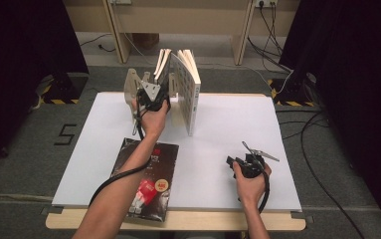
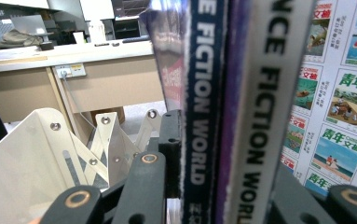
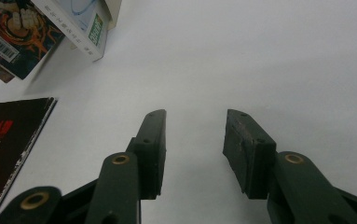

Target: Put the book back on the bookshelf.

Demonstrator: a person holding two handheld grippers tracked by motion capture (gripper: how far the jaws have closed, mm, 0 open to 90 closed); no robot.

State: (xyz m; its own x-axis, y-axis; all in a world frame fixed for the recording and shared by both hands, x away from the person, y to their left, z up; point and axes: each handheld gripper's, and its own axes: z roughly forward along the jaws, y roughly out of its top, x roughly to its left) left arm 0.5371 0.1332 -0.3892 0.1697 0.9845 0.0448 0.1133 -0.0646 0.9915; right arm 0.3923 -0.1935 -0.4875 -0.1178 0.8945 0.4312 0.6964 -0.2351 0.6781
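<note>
Magazines [image 2: 223,116] stand upright between the left tool's [image 1: 154,97] jaws, clamped; right tool [image 3: 195,154] rests apart, empty.

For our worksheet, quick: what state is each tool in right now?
Left tool: closed on the upright magazines at the rack.
Right tool: open, holding nothing, over the white table.

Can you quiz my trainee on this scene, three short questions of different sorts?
1. True or false: the left gripper has its jaws around upright "Science Fiction World" magazines.
2. What lies between the right gripper jaws: A a book, B nothing, C a cable?
3. Which thing lies flat at the near edge of the white table mat?

Key: 1 true; 2 B; 3 the black glossy magazine.
</note>
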